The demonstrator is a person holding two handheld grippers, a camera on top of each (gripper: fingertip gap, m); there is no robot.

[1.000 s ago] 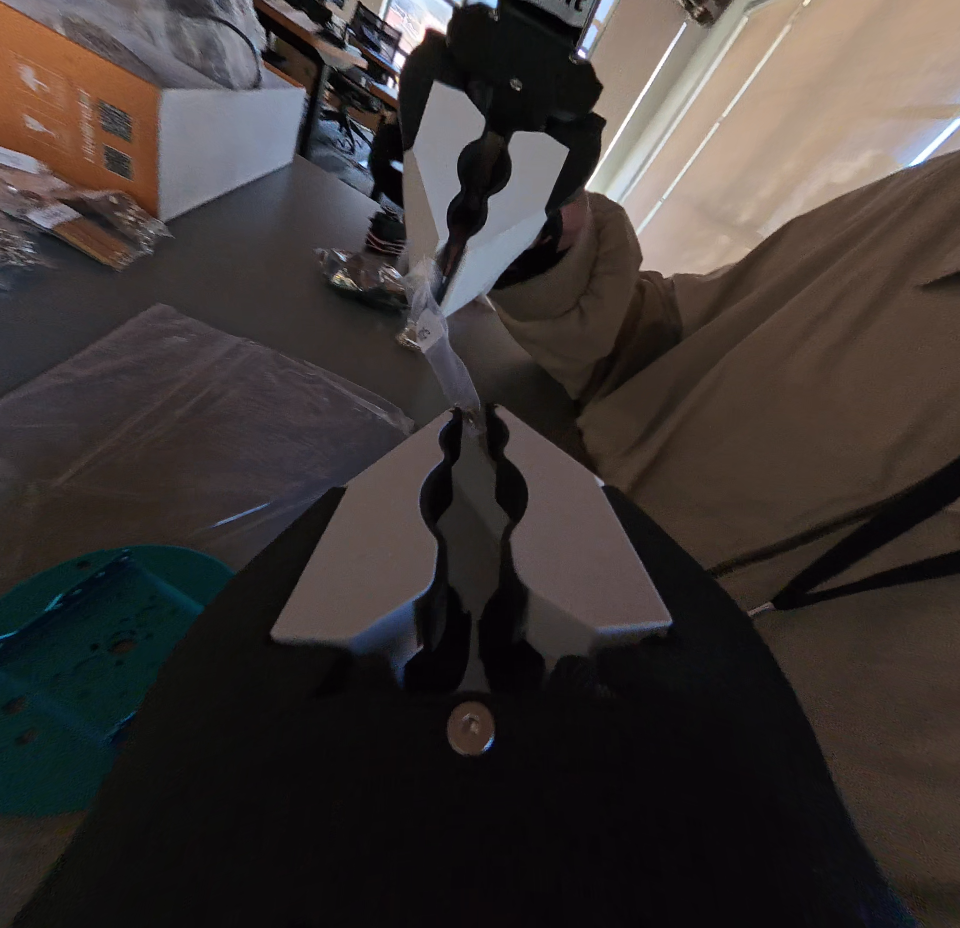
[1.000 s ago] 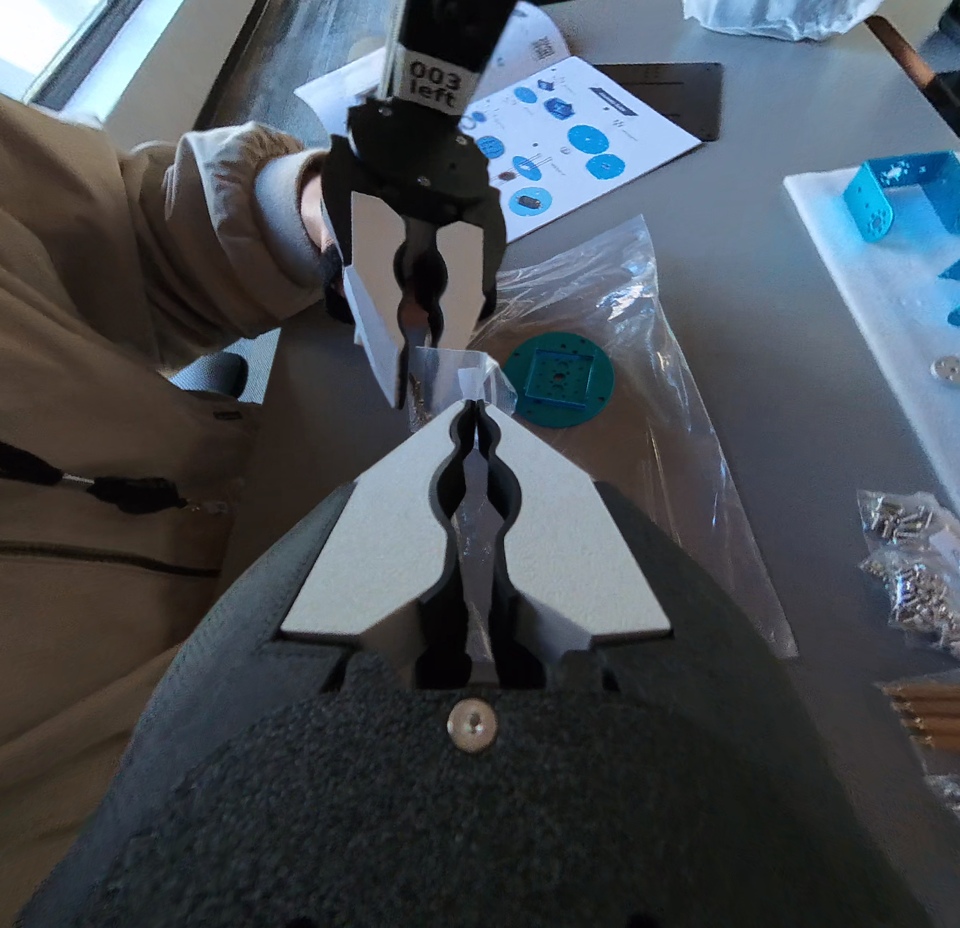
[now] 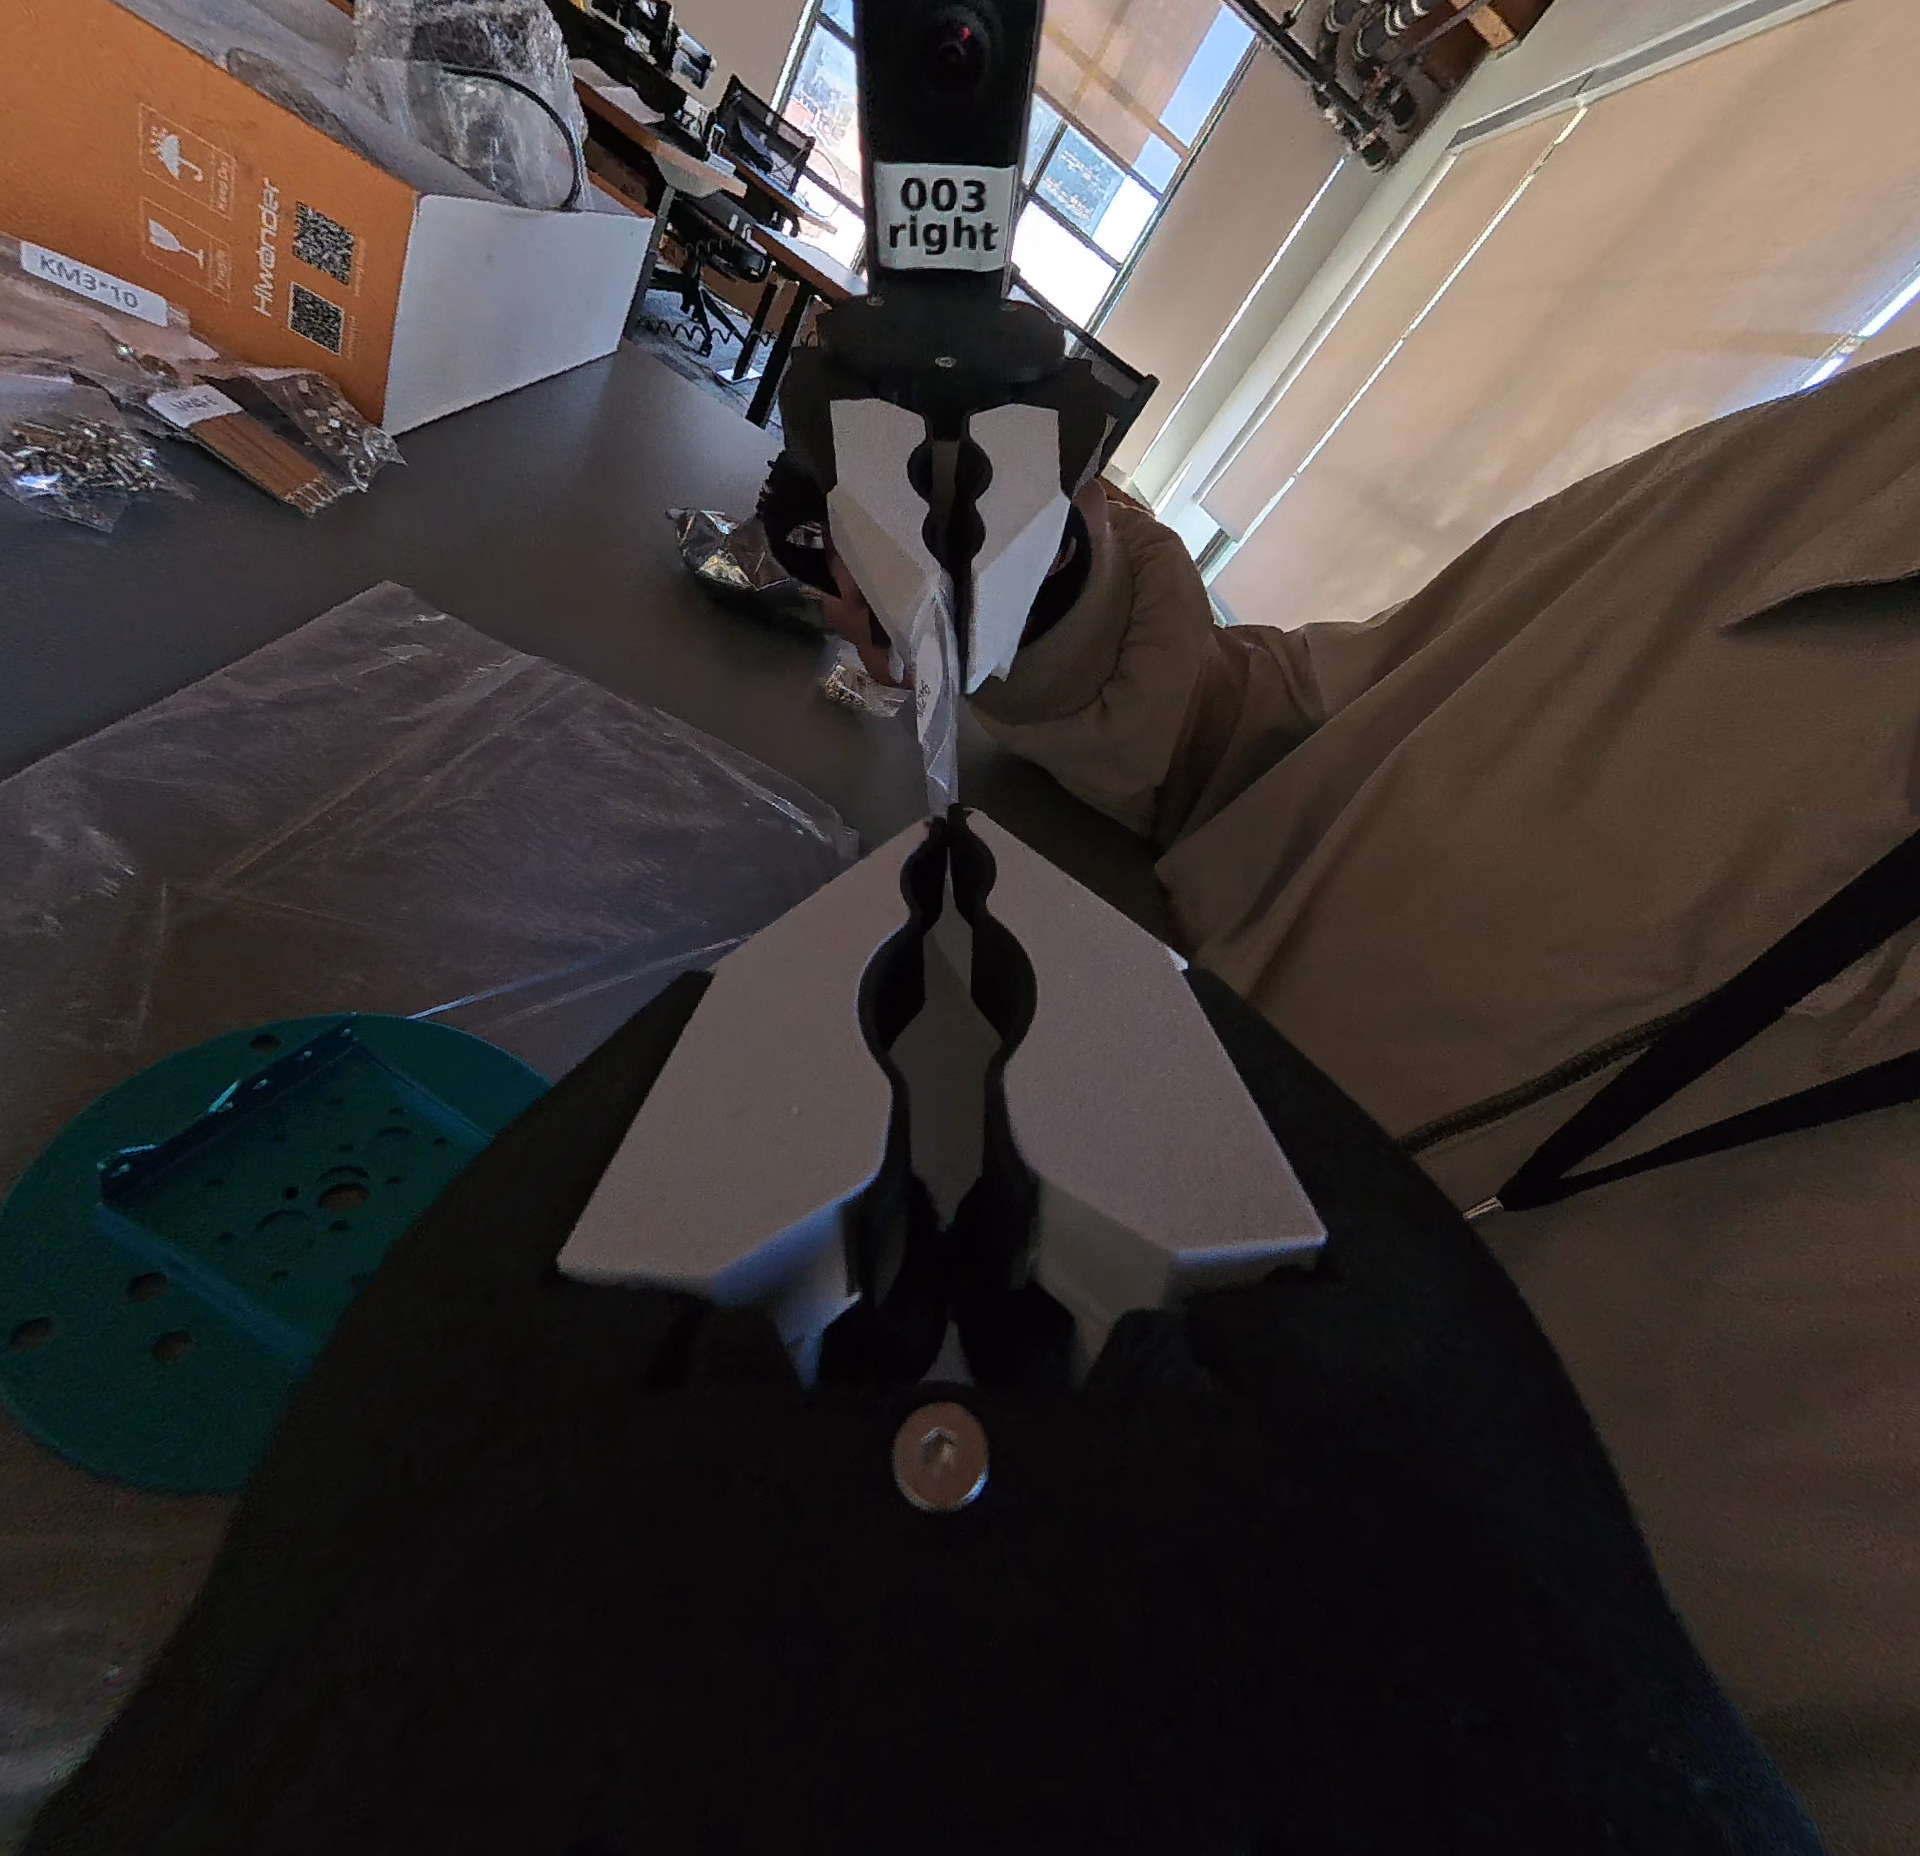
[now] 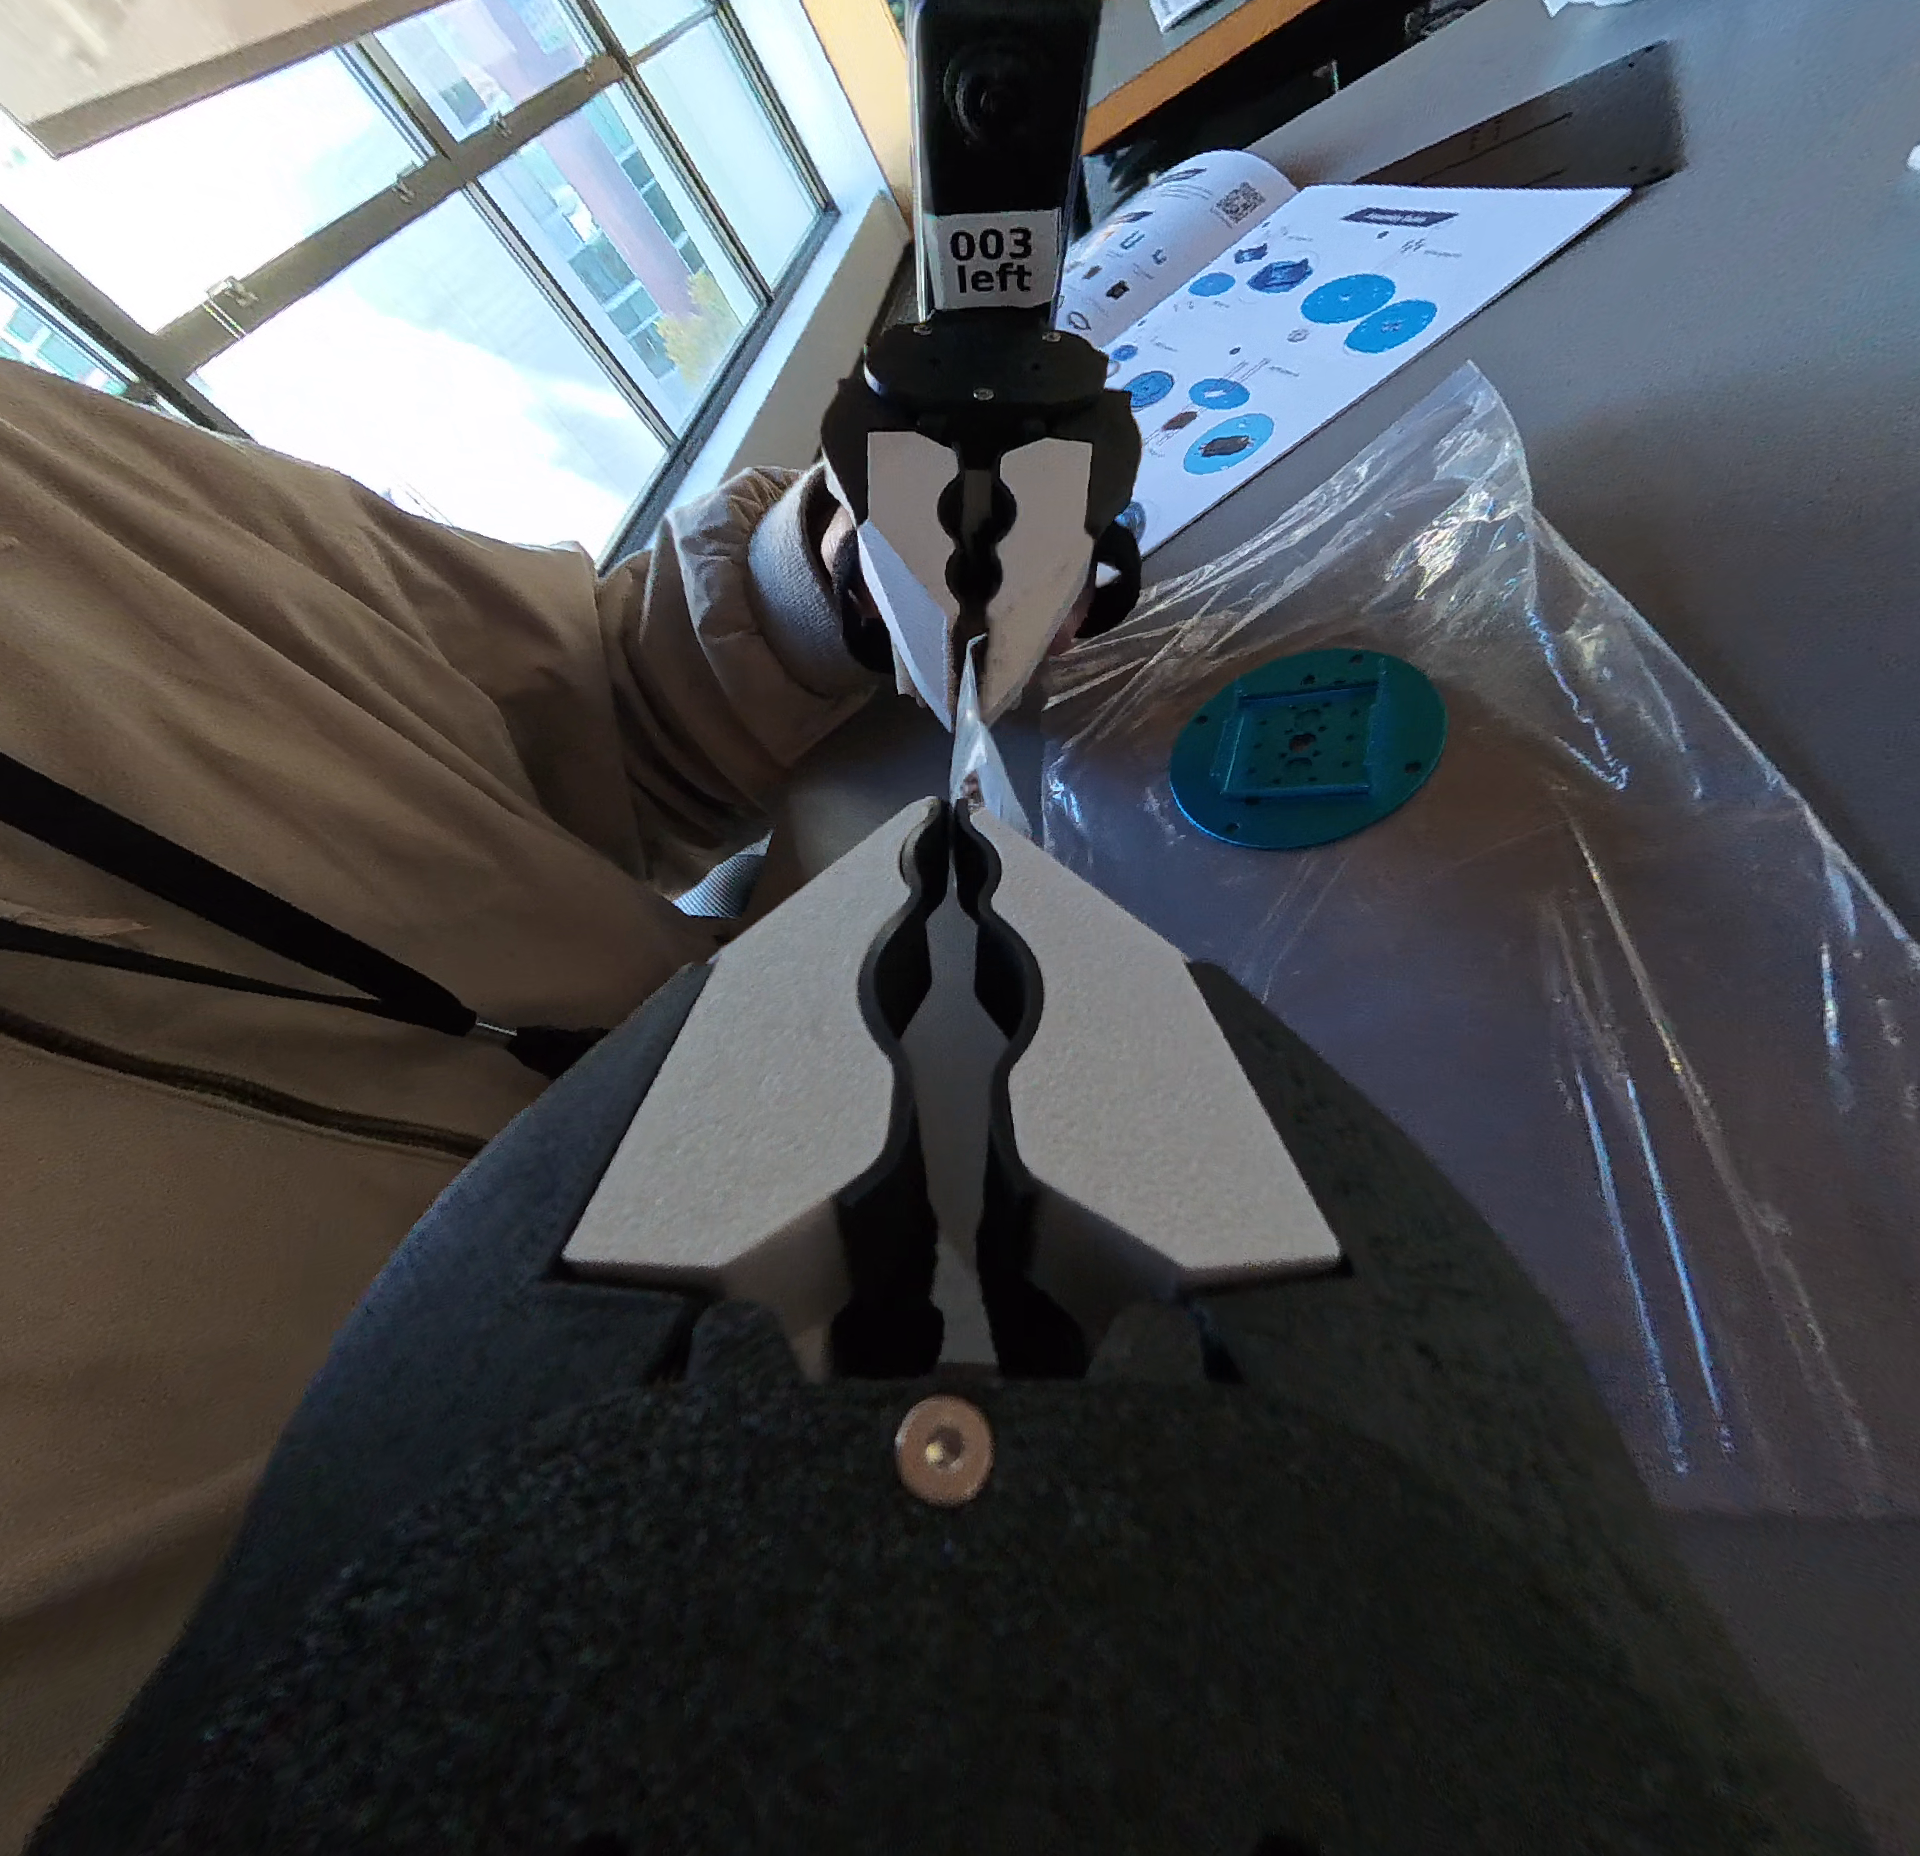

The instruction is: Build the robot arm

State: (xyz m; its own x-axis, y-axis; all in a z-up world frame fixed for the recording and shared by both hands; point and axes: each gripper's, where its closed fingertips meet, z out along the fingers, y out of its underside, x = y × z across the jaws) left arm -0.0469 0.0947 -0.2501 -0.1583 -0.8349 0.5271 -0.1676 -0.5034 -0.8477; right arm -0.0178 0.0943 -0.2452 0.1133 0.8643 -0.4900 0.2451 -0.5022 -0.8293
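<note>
Left tongs (image 3: 951,830) clenched on one end of small clear packet (image 3: 935,705); right tongs (image 4: 951,814) clenched on other end. Packet stretched taut between them in air above bench (image 3: 499,518), unopened as far as visible. Teal round plate (image 4: 1307,748) on large plastic bag (image 4: 1558,975) at near bench edge.

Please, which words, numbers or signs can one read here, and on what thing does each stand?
I do not copy out writing; this is where it stands.
White tag on the right tool: bold, legible.
White tag on the left tool: bold, legible.
Orange box: print, symbols, square codes.
Sticker on the screw bags: legible.
Paper sheet: too small.
Label on the small bag that both tools grip: blurred.
</note>
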